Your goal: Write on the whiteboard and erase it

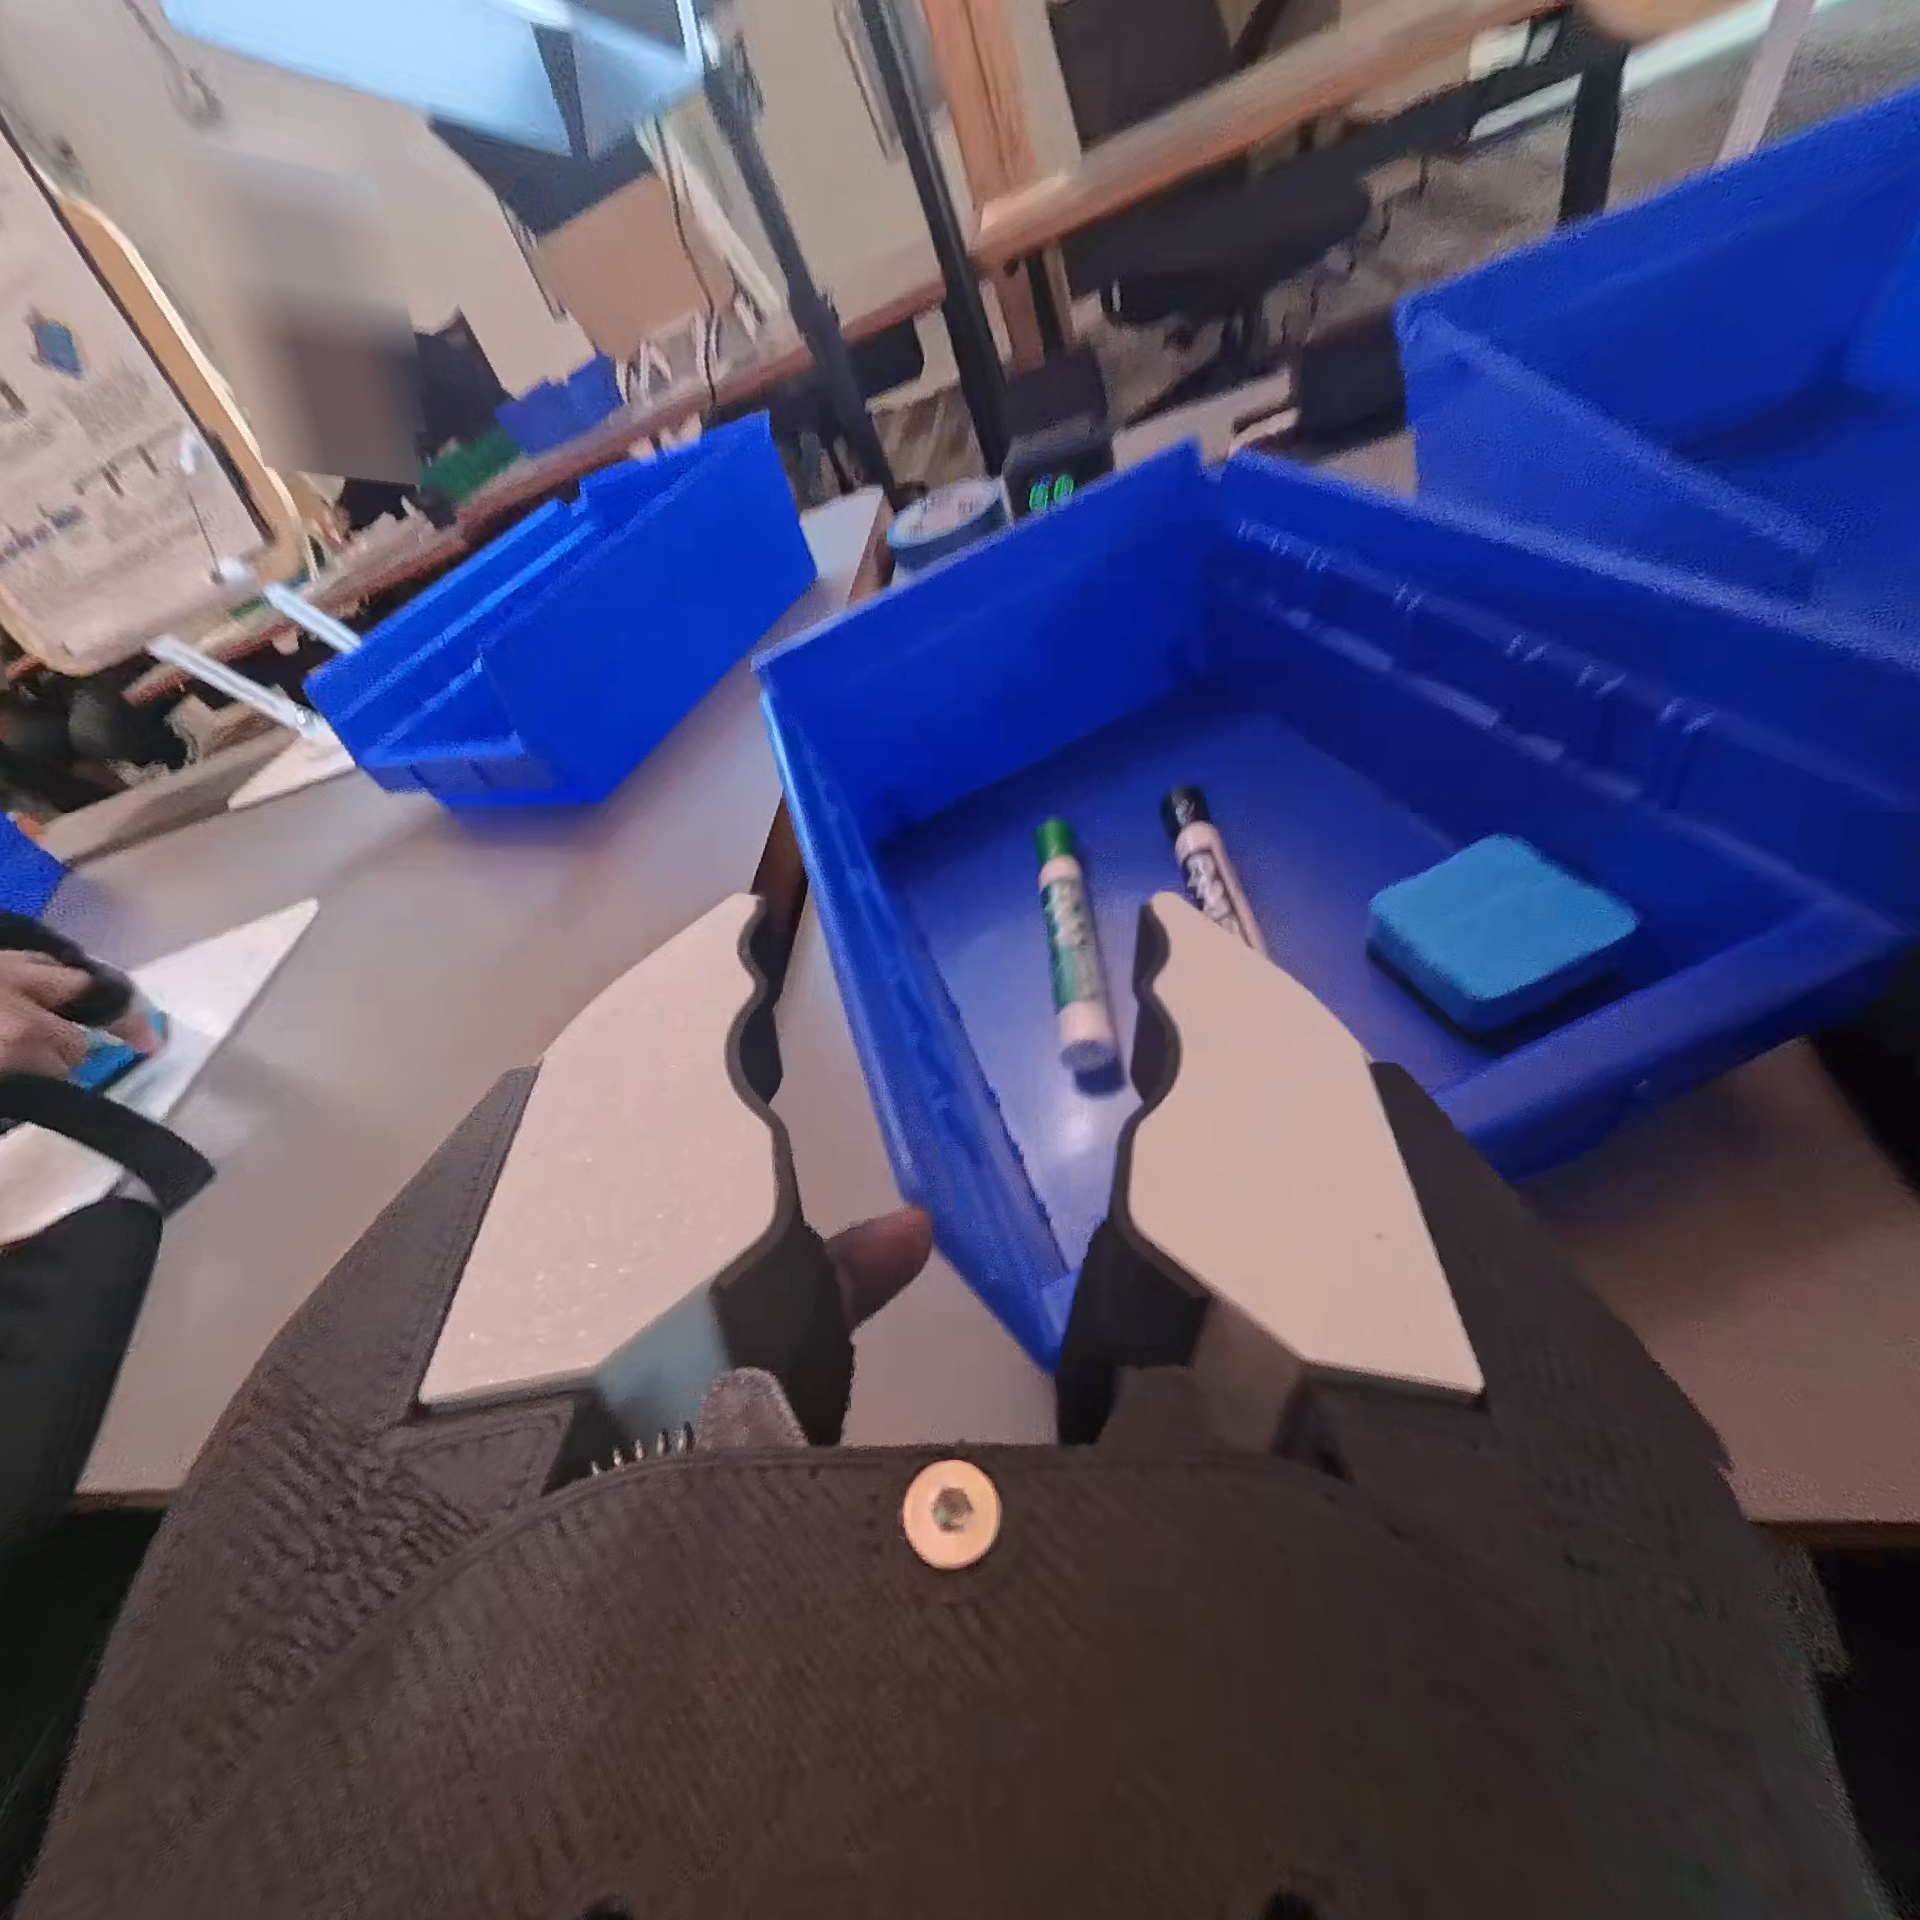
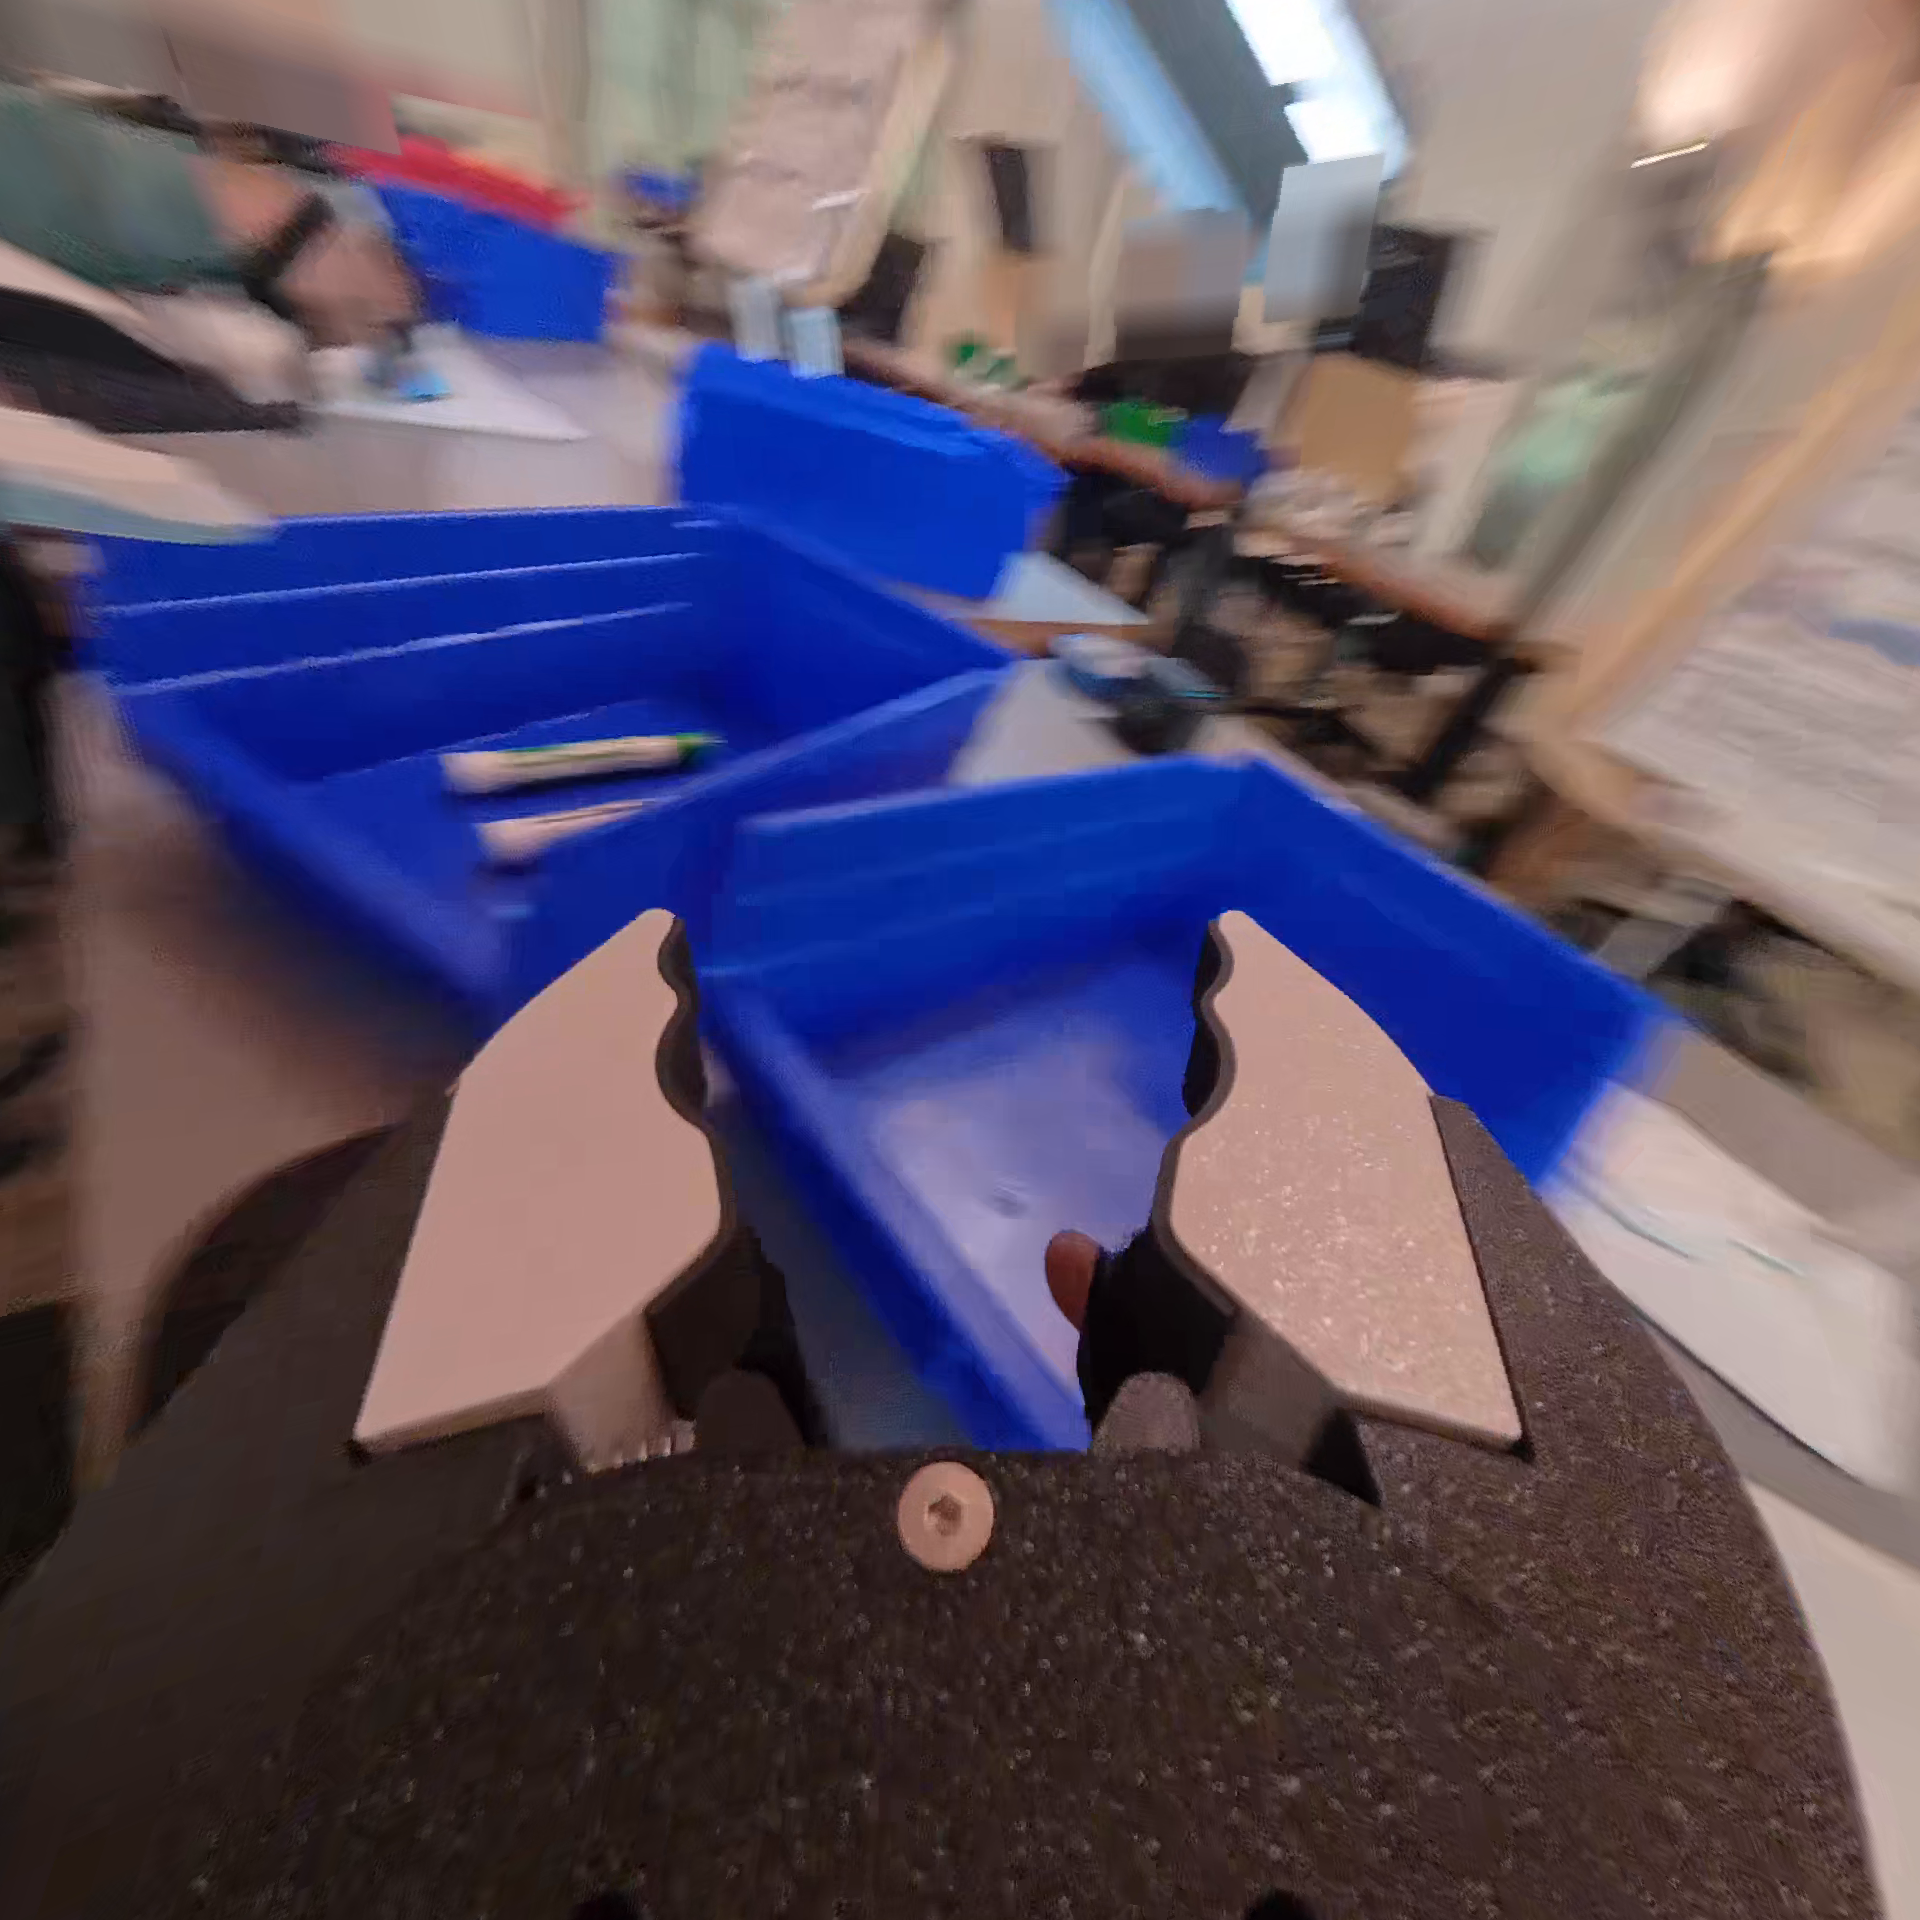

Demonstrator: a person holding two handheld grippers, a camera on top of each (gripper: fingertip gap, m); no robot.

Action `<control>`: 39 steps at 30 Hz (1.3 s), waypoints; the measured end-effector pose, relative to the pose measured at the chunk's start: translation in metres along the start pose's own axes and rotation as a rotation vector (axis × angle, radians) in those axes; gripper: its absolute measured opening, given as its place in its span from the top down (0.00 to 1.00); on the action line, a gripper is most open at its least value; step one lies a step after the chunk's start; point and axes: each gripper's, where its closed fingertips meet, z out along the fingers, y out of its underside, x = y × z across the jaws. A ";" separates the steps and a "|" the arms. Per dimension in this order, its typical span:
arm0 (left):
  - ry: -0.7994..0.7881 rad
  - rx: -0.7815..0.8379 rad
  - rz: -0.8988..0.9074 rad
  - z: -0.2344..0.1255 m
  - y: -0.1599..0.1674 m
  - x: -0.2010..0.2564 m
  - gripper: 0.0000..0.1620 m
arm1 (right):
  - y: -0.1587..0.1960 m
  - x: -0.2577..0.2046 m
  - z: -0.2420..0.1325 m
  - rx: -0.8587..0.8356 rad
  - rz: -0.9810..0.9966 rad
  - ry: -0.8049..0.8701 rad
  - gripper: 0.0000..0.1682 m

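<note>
Left wrist view, left gripper (image 1: 951, 920) agape, green marker (image 1: 1075, 951) in blue bin (image 1: 862, 883)

No wording is given here. Printed labels are borne by the green marker (image 1: 1073, 938) and the black marker (image 1: 1208, 868), both lying in the blue bin (image 1: 831, 790). Green lit digits are shown on a small dark device (image 1: 1051, 488) beyond the bin's far wall. A printed poster (image 1: 94, 447), blurred, is seen far left of the bin.
</note>
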 end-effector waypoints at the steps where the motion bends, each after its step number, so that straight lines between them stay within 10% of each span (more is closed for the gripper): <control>1: 0.005 0.041 0.001 -0.003 -0.012 0.007 0.59 | 0.005 0.029 -0.016 0.014 -0.003 0.117 0.45; 5: -0.203 0.097 0.125 -0.016 -0.053 -0.001 0.52 | 0.038 0.083 -0.053 0.007 0.085 0.291 0.41; 10: 0.229 0.254 -0.037 -0.022 -0.105 0.103 0.55 | 0.080 0.070 -0.024 -0.160 0.205 0.198 0.53; 14: 0.415 0.154 -0.071 -0.002 -0.081 0.188 0.55 | 0.113 0.069 -0.016 -0.377 0.125 0.191 0.81; 19: 0.362 0.114 -0.055 0.028 -0.068 0.222 0.56 | 0.108 0.091 -0.043 -0.453 0.026 0.277 0.91; 23: 0.413 -0.013 -0.075 0.046 -0.046 0.248 0.58 | 0.096 0.103 -0.064 -0.460 0.023 0.298 0.91; 28: 0.471 -0.076 -0.088 0.064 -0.039 0.272 0.92 | 0.099 0.106 -0.087 -0.485 -0.051 0.336 0.90; 39: 0.638 0.170 0.160 0.062 -0.156 0.405 0.93 | 0.125 0.210 -0.225 -0.547 -0.059 0.680 0.91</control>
